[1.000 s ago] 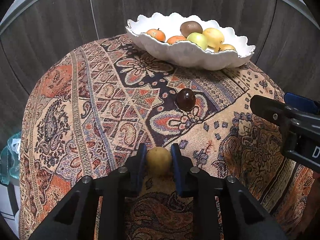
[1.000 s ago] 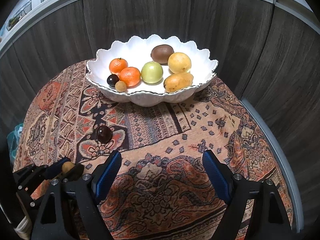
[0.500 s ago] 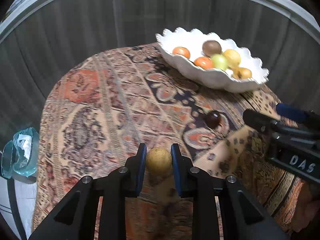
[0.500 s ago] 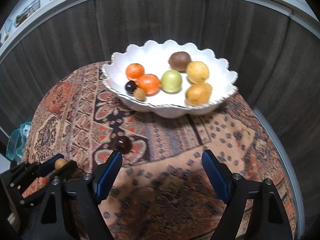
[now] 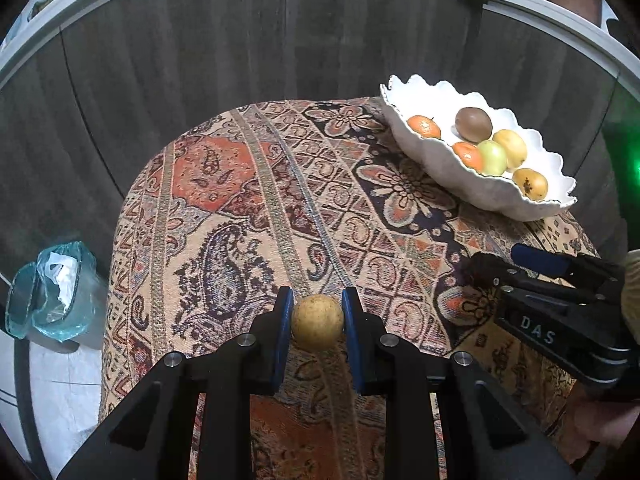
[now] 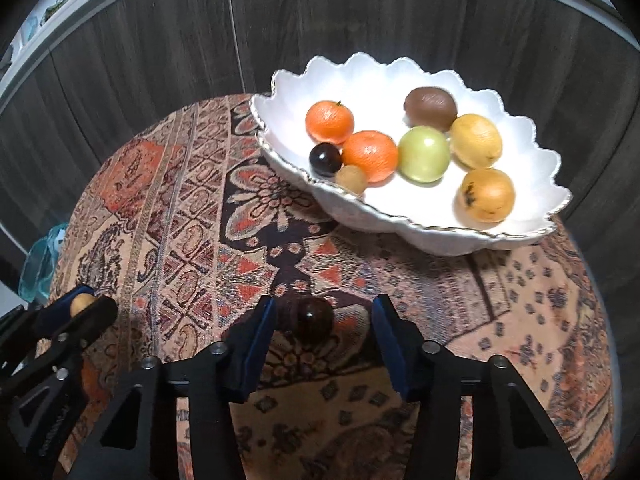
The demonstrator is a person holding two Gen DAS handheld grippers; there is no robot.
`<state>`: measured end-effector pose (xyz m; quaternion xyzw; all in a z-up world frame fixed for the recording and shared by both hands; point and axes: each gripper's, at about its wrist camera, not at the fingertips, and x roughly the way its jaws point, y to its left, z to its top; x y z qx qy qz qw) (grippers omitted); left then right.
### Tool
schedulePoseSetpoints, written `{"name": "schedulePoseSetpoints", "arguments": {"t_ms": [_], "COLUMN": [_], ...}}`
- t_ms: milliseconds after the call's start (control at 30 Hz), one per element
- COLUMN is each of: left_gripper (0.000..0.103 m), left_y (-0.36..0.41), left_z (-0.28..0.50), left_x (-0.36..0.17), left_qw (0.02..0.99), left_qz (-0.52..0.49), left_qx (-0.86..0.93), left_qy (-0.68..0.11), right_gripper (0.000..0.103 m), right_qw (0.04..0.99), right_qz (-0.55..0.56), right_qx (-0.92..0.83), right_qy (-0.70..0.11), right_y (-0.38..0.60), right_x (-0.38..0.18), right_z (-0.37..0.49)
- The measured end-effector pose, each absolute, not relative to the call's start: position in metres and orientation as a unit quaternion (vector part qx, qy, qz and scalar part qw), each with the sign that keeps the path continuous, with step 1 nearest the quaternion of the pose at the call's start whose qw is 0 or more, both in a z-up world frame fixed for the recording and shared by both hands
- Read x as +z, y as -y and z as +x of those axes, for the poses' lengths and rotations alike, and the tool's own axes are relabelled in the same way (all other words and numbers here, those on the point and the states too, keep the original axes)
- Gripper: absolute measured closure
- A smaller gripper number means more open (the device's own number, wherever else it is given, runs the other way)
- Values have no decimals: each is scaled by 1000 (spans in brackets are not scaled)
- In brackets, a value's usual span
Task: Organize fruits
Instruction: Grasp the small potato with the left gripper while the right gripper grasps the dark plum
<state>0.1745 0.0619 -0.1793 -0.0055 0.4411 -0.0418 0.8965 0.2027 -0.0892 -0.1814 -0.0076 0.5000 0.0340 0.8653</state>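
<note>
Fruits mostly sit in the white bowl (image 6: 432,236) at two o'clock, so the left claw (image 5: 317,322) squeezes a tan ball fruit (image 5: 317,322) ready to carry over, while the right claw (image 6: 320,322), closing but not yet touching, reaches around the dark plum (image 6: 310,318) left on the counter (image 6: 180,208).

We see a woven patterned cloth (image 6: 192,216), a glossy white scalloped ceramic bowl (image 6: 532,148), a shiny dark round fruit (image 6: 308,318), and matt black plastic gripper arms.

White letters "DAS" stand on the black body of the right tongs (image 5: 496,266), seen from the left wrist camera.
</note>
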Motion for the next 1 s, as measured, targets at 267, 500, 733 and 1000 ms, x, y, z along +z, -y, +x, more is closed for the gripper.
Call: {"name": "schedulePoseSetpoints", "arguments": {"t_ms": [267, 500, 733, 1000], "left_gripper": [78, 78, 78, 78], "left_y": [-64, -64, -60, -43], "left_z": [178, 179, 177, 178], "left_x": [-186, -186, -180, -161], "left_qw": [893, 893, 895, 900], "left_qz": [-11, -10, -8, -4], "left_qx": [-41, -42, -47, -66], "left_qy": [-448, -449, -443, -430], "right_gripper": [66, 76, 76, 76], "right_qw": [854, 856, 861, 880], "right_qz": [-4, -6, -3, 3], "right_qx": [37, 48, 50, 50], "right_qy": [-518, -515, -506, -473], "right_y": [86, 83, 87, 102], "right_x": [-199, -197, -183, -143], "right_z": [209, 207, 198, 187]}}
